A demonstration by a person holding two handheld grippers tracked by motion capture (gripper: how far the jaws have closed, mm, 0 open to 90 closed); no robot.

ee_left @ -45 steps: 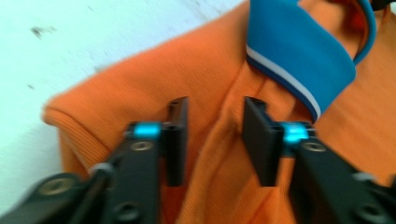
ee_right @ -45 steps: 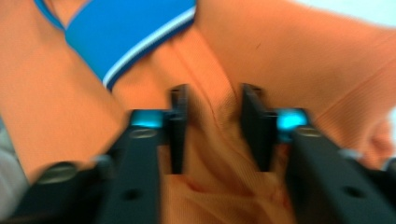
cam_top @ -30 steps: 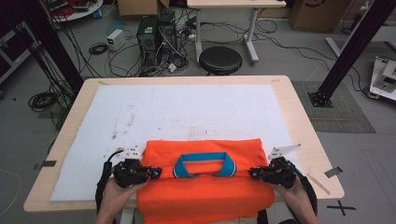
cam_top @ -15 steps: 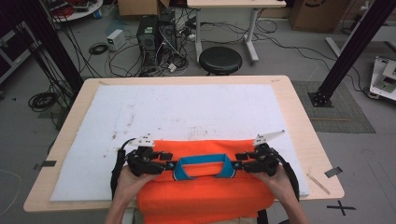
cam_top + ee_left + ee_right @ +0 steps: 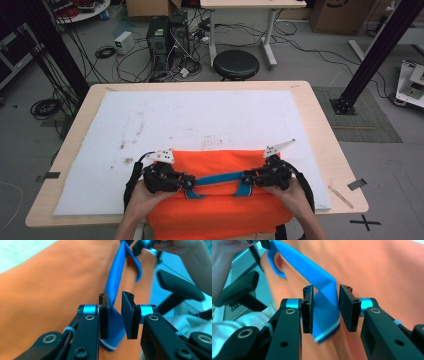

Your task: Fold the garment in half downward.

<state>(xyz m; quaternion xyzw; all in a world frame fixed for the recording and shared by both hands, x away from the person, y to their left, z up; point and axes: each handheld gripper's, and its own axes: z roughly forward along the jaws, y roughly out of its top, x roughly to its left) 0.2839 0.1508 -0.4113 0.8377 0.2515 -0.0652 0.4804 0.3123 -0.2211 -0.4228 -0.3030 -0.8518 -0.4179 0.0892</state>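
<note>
Loosely parted, jaws of left gripper [image 5: 115, 315] and right gripper [image 5: 326, 312] astride the blue collar [image 5: 216, 179], unclamped.

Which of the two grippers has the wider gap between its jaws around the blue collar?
The right gripper: its jaws stand clearly apart around the blue ribbed collar of the orange shirt; the left gripper's gap is narrower.

No words, brand names or numbers can be read anywhere. The one plain sign is a black X mark [image 5: 367, 222] on the grey floor, just off the near right corner of the tabletop [image 5: 334, 145].
</note>
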